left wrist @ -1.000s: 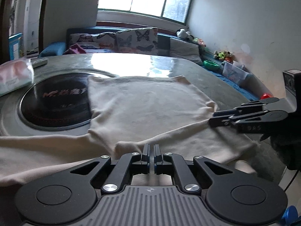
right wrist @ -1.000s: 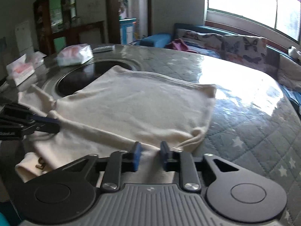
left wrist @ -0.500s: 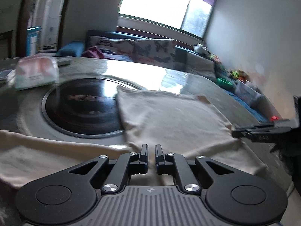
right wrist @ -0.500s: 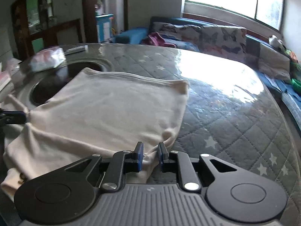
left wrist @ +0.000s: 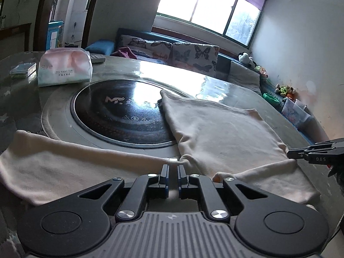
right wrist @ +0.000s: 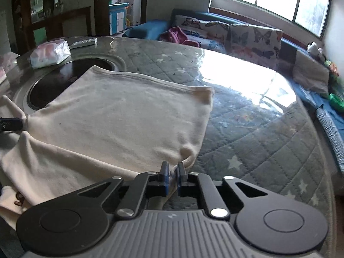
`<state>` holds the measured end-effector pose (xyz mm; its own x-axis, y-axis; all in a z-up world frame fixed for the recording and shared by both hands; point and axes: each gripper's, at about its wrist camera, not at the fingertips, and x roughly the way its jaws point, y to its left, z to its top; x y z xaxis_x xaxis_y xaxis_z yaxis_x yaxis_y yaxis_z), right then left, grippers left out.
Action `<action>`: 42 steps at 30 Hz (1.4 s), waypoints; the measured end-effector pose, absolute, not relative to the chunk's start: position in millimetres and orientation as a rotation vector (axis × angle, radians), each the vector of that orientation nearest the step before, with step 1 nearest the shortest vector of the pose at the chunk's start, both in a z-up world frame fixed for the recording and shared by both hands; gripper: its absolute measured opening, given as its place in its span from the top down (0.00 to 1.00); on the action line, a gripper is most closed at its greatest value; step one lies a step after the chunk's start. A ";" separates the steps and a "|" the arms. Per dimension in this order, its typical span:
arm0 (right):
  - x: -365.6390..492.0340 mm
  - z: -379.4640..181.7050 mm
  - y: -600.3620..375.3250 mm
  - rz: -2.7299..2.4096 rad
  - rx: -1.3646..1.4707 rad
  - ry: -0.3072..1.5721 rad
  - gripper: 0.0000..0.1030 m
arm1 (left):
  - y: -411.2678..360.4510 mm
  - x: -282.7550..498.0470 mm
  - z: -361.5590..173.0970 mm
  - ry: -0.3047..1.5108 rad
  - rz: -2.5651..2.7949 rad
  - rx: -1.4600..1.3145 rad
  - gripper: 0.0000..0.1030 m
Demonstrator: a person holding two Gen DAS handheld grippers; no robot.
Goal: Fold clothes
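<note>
both my jaws are now pinched on the cream garment (right wrist: 120, 116), left gripper (left wrist: 173, 167) and right gripper (right wrist: 172, 167) drawn apart since a second ago, stretching its lower-frame edge across the counter (right wrist: 247, 107) for folding.

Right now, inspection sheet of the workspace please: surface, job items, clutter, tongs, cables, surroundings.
Surface: round table with a quilted star-pattern cover under a glossy sheet; dark round cooktop set in its middle.
Job's things: cream garment spread flat, one sleeve trailing out to the left, part lying over the cooktop.
Clutter: tissue pack, remote, small clear box.
Tongs: left tongs shut on garment fabric; right tongs shut on the garment's near corner.
Cables: nothing seen.
Surroundings: sofa with butterfly cushions, window, plush toys along the wall.
</note>
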<state>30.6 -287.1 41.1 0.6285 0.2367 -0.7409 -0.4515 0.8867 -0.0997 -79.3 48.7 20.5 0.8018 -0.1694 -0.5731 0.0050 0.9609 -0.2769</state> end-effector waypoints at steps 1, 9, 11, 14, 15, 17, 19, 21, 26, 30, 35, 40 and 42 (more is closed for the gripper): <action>29.3 41.9 -288.5 0.388 -0.301 0.790 1.00 | 49.2 -79.7 20.1 0.635 -0.094 -0.270 0.92; 31.9 46.8 -306.9 0.362 -0.170 0.790 0.98 | 49.0 -79.1 20.2 0.634 -0.089 -0.262 0.92; 30.2 51.7 -302.6 0.376 -0.170 0.769 0.95 | 48.8 -78.8 20.3 0.634 -0.088 -0.261 0.92; 33.8 50.1 -295.2 0.412 -0.159 0.799 0.84 | 49.3 -78.9 20.0 0.633 -0.086 -0.262 0.92; 35.1 47.8 -291.2 0.419 -0.168 0.812 0.84 | 49.6 -79.1 19.9 0.632 -0.086 -0.264 0.92; 35.5 43.2 -286.4 0.400 -0.213 0.827 0.84 | 49.9 -79.8 19.7 0.631 -0.086 -0.266 0.92; 33.8 42.1 -287.3 0.389 -0.219 0.833 0.84 | 50.1 -80.4 19.6 0.630 -0.087 -0.267 0.92; 32.4 41.4 -289.0 0.381 -0.223 0.846 0.83 | 50.6 -79.9 19.1 0.628 -0.088 -0.269 0.92; 35.1 39.2 -293.6 0.389 -0.208 0.870 0.89 | 51.5 -79.7 18.0 0.626 -0.092 -0.273 0.92; 28.6 43.8 -292.1 0.369 -0.263 0.816 0.93 | 52.3 -80.0 17.3 0.624 -0.094 -0.276 0.92; 25.6 39.8 -301.4 0.323 -0.258 0.804 0.93 | 51.9 -80.2 16.5 0.620 -0.095 -0.262 0.92; 29.0 35.7 -308.8 0.308 -0.169 0.804 0.91 | 52.5 -79.3 17.2 0.622 -0.092 -0.261 0.92; 28.9 39.3 -311.7 0.304 -0.153 0.790 0.91 | 52.1 -79.2 18.2 0.624 -0.089 -0.259 0.92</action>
<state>28.9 -311.7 39.3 0.6634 0.2110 -0.7179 -0.3243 0.9457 -0.0217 -79.2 52.1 18.2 0.8086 -0.1600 -0.5661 0.0047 0.9640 -0.2657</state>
